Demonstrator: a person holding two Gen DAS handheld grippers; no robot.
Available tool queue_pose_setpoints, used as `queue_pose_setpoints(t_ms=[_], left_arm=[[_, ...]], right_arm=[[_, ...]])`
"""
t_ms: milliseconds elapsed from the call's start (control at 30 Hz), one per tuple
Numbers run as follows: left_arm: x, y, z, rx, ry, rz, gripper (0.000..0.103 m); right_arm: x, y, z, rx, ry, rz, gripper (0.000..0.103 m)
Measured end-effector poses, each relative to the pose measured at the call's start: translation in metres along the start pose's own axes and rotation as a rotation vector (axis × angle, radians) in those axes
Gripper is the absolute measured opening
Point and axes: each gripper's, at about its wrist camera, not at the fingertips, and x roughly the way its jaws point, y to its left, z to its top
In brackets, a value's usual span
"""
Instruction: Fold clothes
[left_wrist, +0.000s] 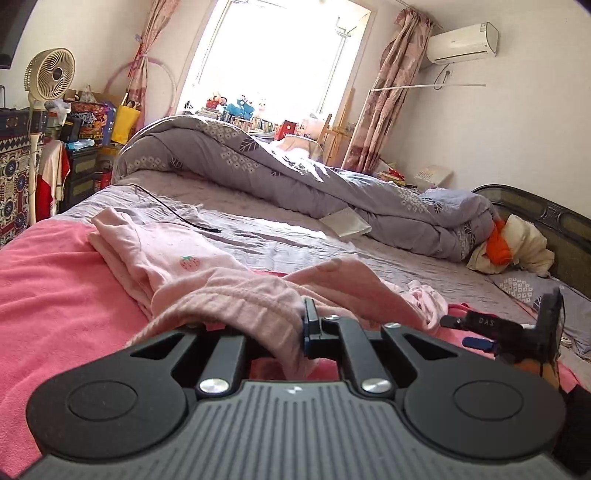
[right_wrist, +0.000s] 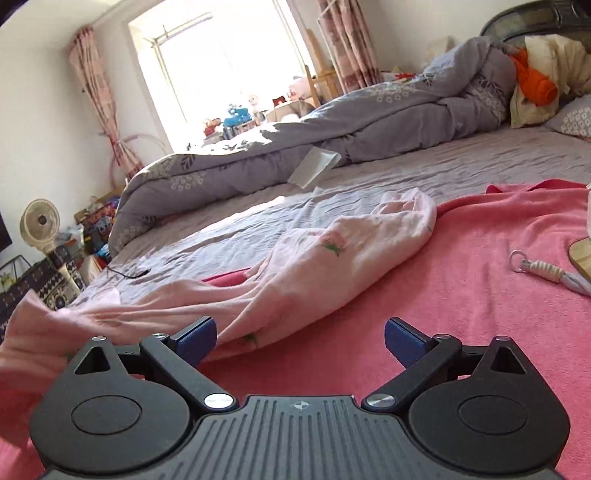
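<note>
A pale pink garment with a strawberry print (left_wrist: 184, 258) lies crumpled across a pink blanket (left_wrist: 55, 295) on the bed. My left gripper (left_wrist: 291, 332) is shut on the garment's ribbed edge, which is bunched over its fingers and lifted off the blanket. One finger is hidden under the cloth. In the right wrist view the same garment (right_wrist: 314, 258) stretches from the left edge to the middle. My right gripper (right_wrist: 299, 339) stands open low over the blanket (right_wrist: 480, 295), its left blue pad right beside the garment's near edge, pressing on nothing. The right gripper (left_wrist: 458, 331) also shows at the right of the left wrist view.
A rolled grey duvet (left_wrist: 295, 177) fills the far side of the bed, with a white paper (left_wrist: 345, 221) against it. A black cable (left_wrist: 177, 210) lies on the grey sheet. A key ring on a cord (right_wrist: 535, 269) and a wooden edge (right_wrist: 581, 254) lie to the right.
</note>
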Motion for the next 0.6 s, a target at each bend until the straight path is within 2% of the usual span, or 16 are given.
queue_pose_setpoints(t_ms=[67,133,167,200,300,400,500,533,600], left_arm=[[0.000,0.007,-0.008,-0.003,0.021,0.011,0.008],[-0.001,0.013,-0.013,-0.012,0.027,0.014,0.008],[-0.005,0.016,-0.013,-0.017,0.017,0.017,0.008],[-0.008,0.019,-0.013,-0.025,0.006,0.018,0.008],[-0.022,0.027,-0.005,-0.083,-0.049,0.006,0.008],[-0.034,0.026,0.008,-0.117,-0.098,-0.031,0.008],[-0.041,0.011,0.016,-0.065,-0.138,-0.042,0.008],[-0.042,0.006,0.017,-0.052,-0.149,-0.045,0.008],[-0.045,-0.001,0.019,-0.046,-0.157,-0.056,0.008]], right_arm=[[0.030,0.000,0.009,0.097,0.082,0.021,0.034],[0.051,-0.001,0.010,0.184,0.191,0.059,0.014],[0.053,0.002,0.010,0.189,0.207,0.062,0.012],[0.044,0.007,0.013,0.148,0.171,0.060,0.011],[0.000,0.019,0.025,-0.014,-0.003,0.021,0.007],[-0.061,0.018,0.045,-0.088,-0.183,-0.016,0.006],[-0.097,0.019,0.054,-0.228,-0.149,0.027,0.011],[-0.099,0.023,0.049,-0.282,-0.126,0.032,0.016],[-0.090,0.038,0.025,-0.437,-0.094,-0.003,0.036]])
